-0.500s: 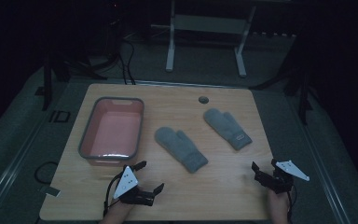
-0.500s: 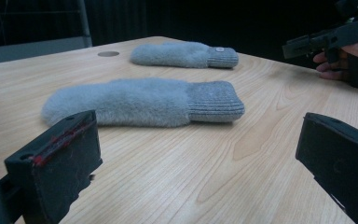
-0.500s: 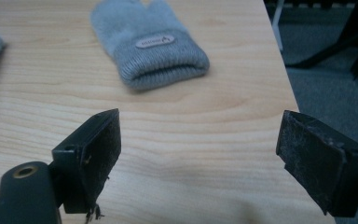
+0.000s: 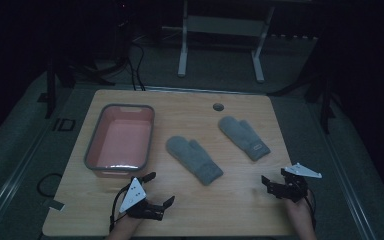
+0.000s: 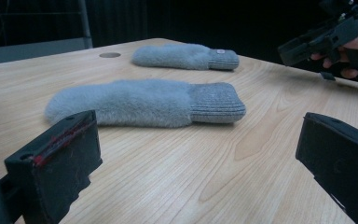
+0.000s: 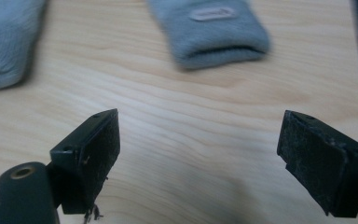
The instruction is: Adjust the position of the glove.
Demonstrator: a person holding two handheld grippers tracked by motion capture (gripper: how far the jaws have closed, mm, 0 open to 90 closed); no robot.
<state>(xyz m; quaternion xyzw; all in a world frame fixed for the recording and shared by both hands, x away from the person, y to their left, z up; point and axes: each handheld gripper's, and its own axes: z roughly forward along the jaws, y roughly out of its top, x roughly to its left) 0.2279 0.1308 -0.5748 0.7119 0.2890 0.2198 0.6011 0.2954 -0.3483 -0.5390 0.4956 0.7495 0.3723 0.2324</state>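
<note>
Two grey fluffy mittens lie flat on the wooden table (image 4: 230, 210). The near mitten (image 4: 194, 159) (image 5: 144, 102) sits mid-table, and the far mitten (image 4: 244, 137) (image 5: 186, 56) lies to its right with a small label on its cuff (image 6: 214, 32). My left gripper (image 4: 160, 189) (image 5: 200, 154) rests low at the front left, open wide, pointing at the near mitten's side with bare wood between its jaws. At the front right, my right gripper (image 4: 274, 179) (image 6: 200, 154) is also open and holds nothing. It faces the labelled cuff, and the near mitten (image 6: 4, 42) shows at its left.
A pink basin with a grey rim (image 4: 120, 142) stands on the left half of the table. A round cable hole (image 4: 218, 106) is near the far edge. A white desk frame (image 4: 220, 30) and cables sit on the dark floor beyond. The right gripper (image 5: 326, 37) appears in the left gripper view.
</note>
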